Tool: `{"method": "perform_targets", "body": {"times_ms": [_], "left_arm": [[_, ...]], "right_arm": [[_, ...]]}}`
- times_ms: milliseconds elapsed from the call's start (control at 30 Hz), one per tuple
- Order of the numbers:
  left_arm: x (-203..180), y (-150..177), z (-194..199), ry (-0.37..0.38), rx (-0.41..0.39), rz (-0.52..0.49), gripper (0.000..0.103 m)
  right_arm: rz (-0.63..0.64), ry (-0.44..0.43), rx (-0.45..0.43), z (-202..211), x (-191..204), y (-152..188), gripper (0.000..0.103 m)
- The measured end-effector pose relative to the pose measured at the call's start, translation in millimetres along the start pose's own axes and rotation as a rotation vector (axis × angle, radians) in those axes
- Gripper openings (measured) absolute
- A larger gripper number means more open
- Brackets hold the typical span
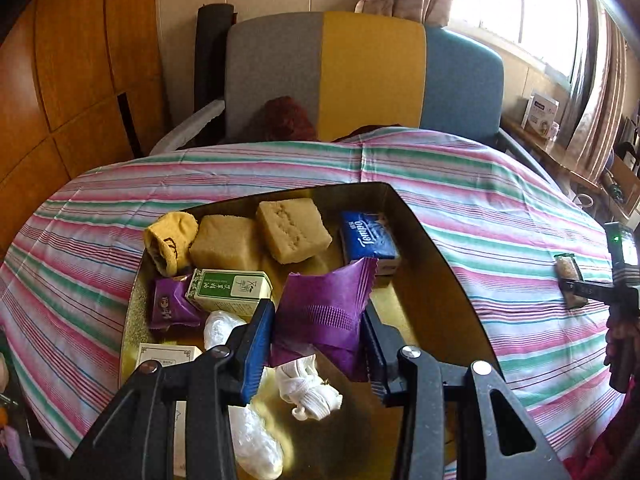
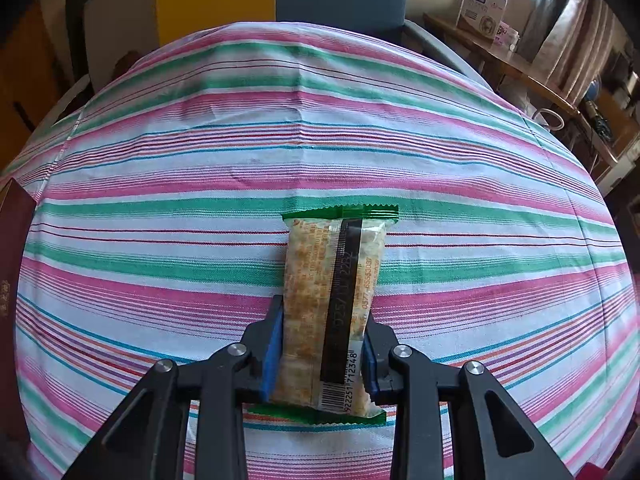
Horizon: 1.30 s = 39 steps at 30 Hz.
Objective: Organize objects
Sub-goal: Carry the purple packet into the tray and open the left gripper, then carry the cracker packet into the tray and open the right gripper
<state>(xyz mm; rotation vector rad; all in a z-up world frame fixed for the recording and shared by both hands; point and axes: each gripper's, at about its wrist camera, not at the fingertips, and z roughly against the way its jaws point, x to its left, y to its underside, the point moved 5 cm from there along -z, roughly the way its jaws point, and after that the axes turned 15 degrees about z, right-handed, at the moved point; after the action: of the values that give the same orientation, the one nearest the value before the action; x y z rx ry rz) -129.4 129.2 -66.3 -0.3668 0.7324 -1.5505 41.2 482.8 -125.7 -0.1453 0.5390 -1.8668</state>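
Note:
My left gripper (image 1: 320,316) is shut on a purple snack packet (image 1: 324,312) and holds it above a gold tray (image 1: 432,280). The tray holds two tan cakes (image 1: 292,230), a blue Tempo tissue pack (image 1: 370,236), a green-and-white carton (image 1: 230,290), a small purple packet (image 1: 170,308), a yellow sock (image 1: 170,242) and a white sock (image 1: 308,388). My right gripper (image 2: 324,340) is shut on a green-edged cereal bar (image 2: 332,304) just above the striped cloth (image 2: 160,184). The bar and right gripper also show at the right edge of the left wrist view (image 1: 572,280).
The table is covered by a pink, green and white striped cloth (image 1: 500,220). A grey, yellow and blue chair (image 1: 368,76) stands behind it. A side shelf with boxes (image 2: 484,8) is at the far right. A dark red box edge (image 2: 12,240) is at the left.

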Motion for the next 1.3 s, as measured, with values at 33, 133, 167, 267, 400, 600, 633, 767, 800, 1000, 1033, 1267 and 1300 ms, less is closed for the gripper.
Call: {"method": "perform_targets", "body": {"times_ms": [33,133,167,267,400,600,633,767,800,1000,1033,1267,1300], "left_arm": [[-0.1,0.0,-1.7,0.0,0.005,0.001,0.042],[1.9,0.2,-9.1,-0.002,0.018,0.006,0.042],[2.8,0.3,-11.4,-0.004,0.023,0.009,0.042],[6.0,-0.5,-18.9,-0.012,0.037,0.012,0.042],[9.2,1.4,-28.3,-0.019,0.063,0.021,0.042],[16.8,5.9,-56.7,-0.042,0.144,0.051,0.044],[18.3,8.7,-63.6,-0.041,0.175,0.056,0.047],[28.1,14.9,-72.7,-0.019,0.233,0.115,0.052],[29.8,14.0,-69.9,-0.023,0.224,0.118,0.054],[35.0,0.7,-27.8,-0.015,0.106,0.11,0.063],[34.8,-2.1,-16.9,-0.02,0.073,0.095,0.063],[44.0,-17.2,57.6,-0.023,-0.112,0.028,0.068],[45.9,-16.3,65.7,-0.028,-0.128,0.022,0.068]], "right_arm": [[0.002,0.0,-0.001,-0.7,0.1,-0.2,0.033],[0.006,0.0,-0.002,-2.0,2.3,-1.1,0.033],[0.006,0.0,-0.003,-2.0,2.3,-1.1,0.033],[0.009,0.002,-0.003,-2.9,1.9,-1.0,0.033],[0.011,0.003,-0.003,-2.5,2.8,-0.9,0.034],[0.021,0.005,-0.003,-1.6,4.6,-0.3,0.034],[0.022,0.005,-0.003,-2.0,5.0,-0.5,0.034],[0.022,0.003,-0.003,-2.1,4.7,-0.8,0.034],[0.022,0.003,-0.003,-2.2,4.6,-0.7,0.034],[0.02,0.001,-0.005,-1.9,4.7,0.0,0.034],[0.022,0.003,-0.005,-1.7,5.0,0.0,0.034],[0.048,0.027,-0.002,-1.7,7.9,-0.5,0.033],[0.05,0.033,0.002,-1.8,8.6,-0.8,0.033]]}}
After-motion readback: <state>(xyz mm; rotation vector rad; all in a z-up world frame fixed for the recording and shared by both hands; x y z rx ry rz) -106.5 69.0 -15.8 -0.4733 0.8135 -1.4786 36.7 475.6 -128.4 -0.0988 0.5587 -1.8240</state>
